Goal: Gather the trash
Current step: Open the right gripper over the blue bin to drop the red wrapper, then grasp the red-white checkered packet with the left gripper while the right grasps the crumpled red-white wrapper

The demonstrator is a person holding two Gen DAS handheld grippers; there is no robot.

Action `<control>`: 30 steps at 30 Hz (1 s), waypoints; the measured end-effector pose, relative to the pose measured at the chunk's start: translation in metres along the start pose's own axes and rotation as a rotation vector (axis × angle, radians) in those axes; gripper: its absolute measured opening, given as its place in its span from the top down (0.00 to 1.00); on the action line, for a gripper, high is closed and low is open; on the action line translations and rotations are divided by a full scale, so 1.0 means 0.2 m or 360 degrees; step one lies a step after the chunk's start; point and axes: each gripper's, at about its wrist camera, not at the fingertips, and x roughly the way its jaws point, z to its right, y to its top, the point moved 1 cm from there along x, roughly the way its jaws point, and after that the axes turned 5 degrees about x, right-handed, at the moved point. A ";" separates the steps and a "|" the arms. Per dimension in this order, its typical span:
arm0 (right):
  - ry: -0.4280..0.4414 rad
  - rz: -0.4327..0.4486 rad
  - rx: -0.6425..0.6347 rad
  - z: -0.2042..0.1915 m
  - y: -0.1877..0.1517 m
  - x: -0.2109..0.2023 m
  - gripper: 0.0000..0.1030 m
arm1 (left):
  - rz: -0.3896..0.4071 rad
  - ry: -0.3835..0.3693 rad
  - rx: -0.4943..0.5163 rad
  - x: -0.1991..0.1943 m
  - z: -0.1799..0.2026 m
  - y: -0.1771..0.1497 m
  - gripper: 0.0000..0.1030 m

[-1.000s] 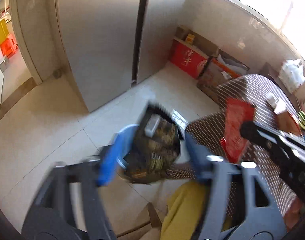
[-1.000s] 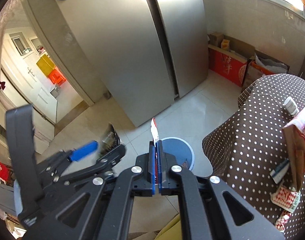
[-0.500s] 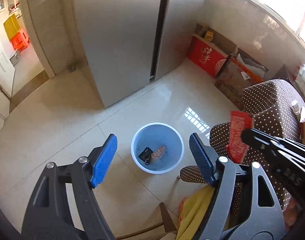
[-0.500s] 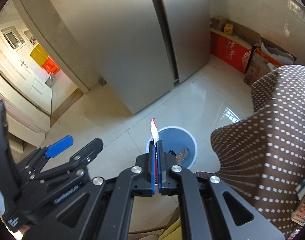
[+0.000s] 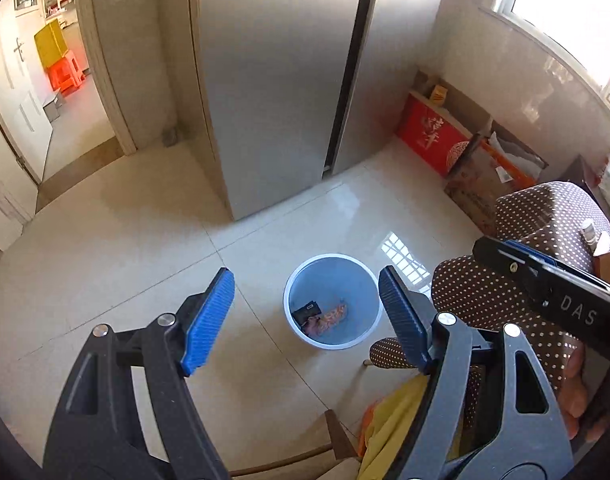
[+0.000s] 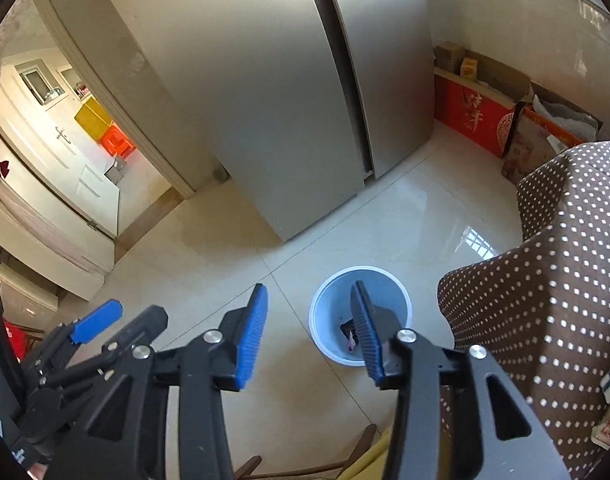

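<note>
A light-blue trash bin (image 5: 295, 288) stands on the tiled floor below both grippers. Inside it lie a black wrapper (image 5: 307, 311) and a red-orange wrapper (image 5: 332, 315). My left gripper (image 5: 305, 277) hangs open above and in front of the bin, with nothing between its blue pads (image 5: 209, 320). My right gripper (image 6: 308, 286) is over the bin (image 6: 325, 292); its jaws are opening and nothing is between them. Its right finger hides part of the bin's contents (image 6: 350, 342).
A table under a brown dotted cloth (image 5: 545, 216) is close on the right. A steel fridge (image 5: 285, 80) stands behind the bin, and red and cardboard boxes (image 5: 429, 140) line the wall. A wooden chair with yellow cloth (image 5: 393, 420) is below. A doorway (image 5: 65, 100) opens at left.
My right gripper's jaws have parted and the red-and-white wrapper they pinched is gone from between them. The left gripper has swung until the bin sits between its pads.
</note>
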 end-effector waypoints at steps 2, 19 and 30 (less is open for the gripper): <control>0.0008 0.0015 -0.0008 0.01 -0.02 -0.04 0.58 | 0.0021 -0.0011 0.0011 -0.03 0.02 0.00 0.28; -0.0114 0.0290 0.0119 0.38 -0.21 -0.64 0.53 | 0.0148 -0.0268 0.0258 -0.29 0.51 -0.07 0.28; -0.0360 0.0363 0.0356 0.80 -0.46 -0.86 0.53 | 0.0106 -0.0467 0.0421 -0.35 0.84 -0.20 0.28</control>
